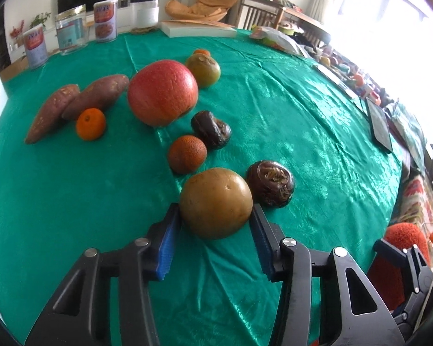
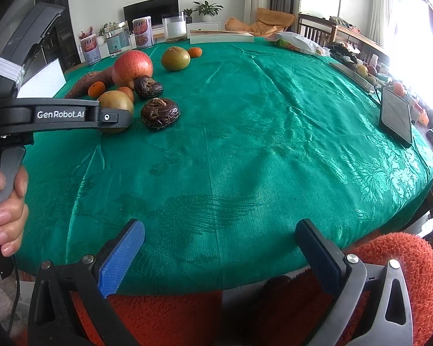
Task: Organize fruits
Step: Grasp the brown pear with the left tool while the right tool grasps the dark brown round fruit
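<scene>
Left wrist view — left tongs (image 1: 215,216) closing around a brown-green round fruit (image 1: 215,202) sitting on the green worktop (image 1: 303,132), pads touching both flanks. A dark wrinkled fruit (image 1: 270,184) lying just right of it.

Right wrist view — right tongs (image 2: 220,240) gaping wide, gripping nothing, hovering at the worktop's near edge; fruit cluster sitting far left.

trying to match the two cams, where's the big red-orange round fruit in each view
Left wrist view: the big red-orange fruit sits upper centre-left, just right of the two sweet potatoes.
Right wrist view: it sits upper left, far across the cloth, above the left gripper.
Shared landmark: the wrinkled dark fruit lies just in front of it in both views, to its lower right, touching or nearly so.
</scene>
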`<action>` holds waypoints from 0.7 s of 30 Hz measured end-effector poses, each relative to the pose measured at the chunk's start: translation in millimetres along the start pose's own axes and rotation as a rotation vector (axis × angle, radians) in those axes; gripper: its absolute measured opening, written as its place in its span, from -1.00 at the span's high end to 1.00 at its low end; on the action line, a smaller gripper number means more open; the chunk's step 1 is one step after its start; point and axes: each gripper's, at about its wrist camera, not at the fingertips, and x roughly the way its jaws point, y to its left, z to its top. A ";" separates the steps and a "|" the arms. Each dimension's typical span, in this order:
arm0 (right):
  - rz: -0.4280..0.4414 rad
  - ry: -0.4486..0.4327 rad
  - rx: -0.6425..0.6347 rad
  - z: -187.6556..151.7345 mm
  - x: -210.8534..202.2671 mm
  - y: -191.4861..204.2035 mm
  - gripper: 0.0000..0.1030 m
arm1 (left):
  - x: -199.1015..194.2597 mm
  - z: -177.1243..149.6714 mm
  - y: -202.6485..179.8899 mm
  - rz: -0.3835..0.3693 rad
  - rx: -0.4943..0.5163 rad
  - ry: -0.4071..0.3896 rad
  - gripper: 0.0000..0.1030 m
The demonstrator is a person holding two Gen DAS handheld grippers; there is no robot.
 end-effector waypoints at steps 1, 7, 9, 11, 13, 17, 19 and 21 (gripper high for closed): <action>0.000 0.000 -0.001 0.1 0.1 0.0 -1.00 | -4.8 -4.9 3.8 -0.001 -0.010 0.009 0.04; 0.012 0.006 -0.007 1.3 0.9 -0.8 -1.00 | -37.3 -39.0 31.6 0.069 -0.016 0.034 0.04; 0.054 0.017 0.011 4.3 -0.4 -5.9 -1.00 | -43.4 -43.7 36.6 0.102 -0.018 0.035 0.00; 0.157 0.012 0.084 11.3 -3.7 -18.4 -0.99 | -48.4 -45.1 38.3 0.113 -0.022 0.021 -0.19; 0.225 0.021 0.104 25.7 -1.3 -23.1 -1.00 | -51.9 -44.5 37.0 0.116 -0.014 -0.007 -0.42; 0.300 0.064 -0.007 69.7 13.6 -4.8 -0.87 | -48.8 -40.7 28.1 0.133 0.040 -0.032 -0.48; 0.341 0.091 -0.040 90.4 28.1 10.2 -0.84 | -45.3 -38.9 26.3 0.140 0.046 -0.036 -0.43; 0.356 0.131 -0.068 105.5 47.9 25.4 -0.73 | -42.2 -38.7 26.9 0.148 0.047 -0.031 -0.21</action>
